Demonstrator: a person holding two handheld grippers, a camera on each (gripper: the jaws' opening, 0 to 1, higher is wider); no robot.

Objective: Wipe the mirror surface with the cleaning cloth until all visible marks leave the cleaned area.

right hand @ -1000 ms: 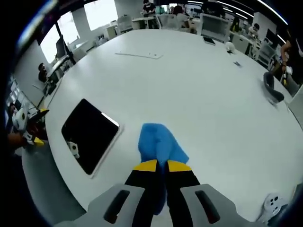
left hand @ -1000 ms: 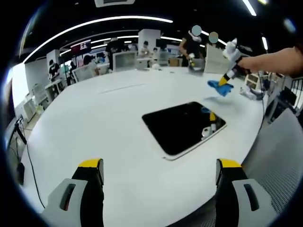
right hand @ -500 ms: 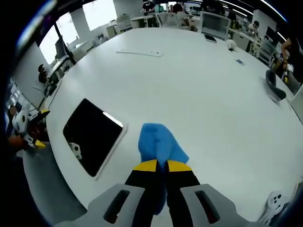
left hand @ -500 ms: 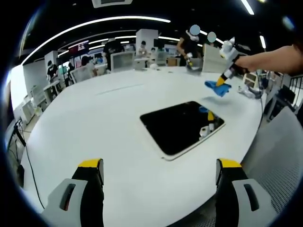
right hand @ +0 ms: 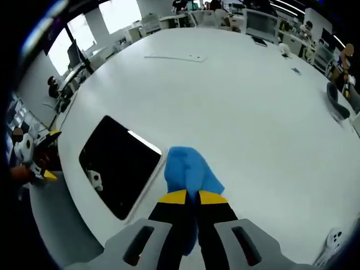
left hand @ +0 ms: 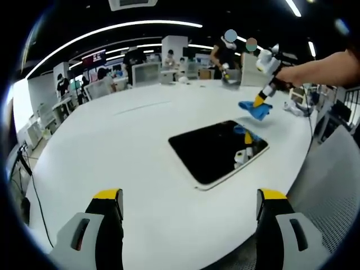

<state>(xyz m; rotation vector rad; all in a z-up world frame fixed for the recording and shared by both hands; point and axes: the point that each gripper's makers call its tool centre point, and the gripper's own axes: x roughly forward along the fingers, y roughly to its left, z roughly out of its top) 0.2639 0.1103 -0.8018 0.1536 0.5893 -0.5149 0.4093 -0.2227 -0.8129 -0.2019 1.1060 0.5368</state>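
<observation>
Cloth [right hand: 188, 171] beside mirror [right hand: 121, 166] edge

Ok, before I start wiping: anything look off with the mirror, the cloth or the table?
Nothing stands out. The mirror lies flat on the white table, skewed to the table's edge but intact. The right gripper is shut on the blue cloth, held clear of the glass. The left gripper is open and holds nothing.

One mirror [left hand: 216, 151] and one blue cleaning cloth [right hand: 188, 171] are counted on the white table [right hand: 236, 107]. Two grippers are counted: left gripper [left hand: 190, 205], right gripper [right hand: 188, 198].
</observation>
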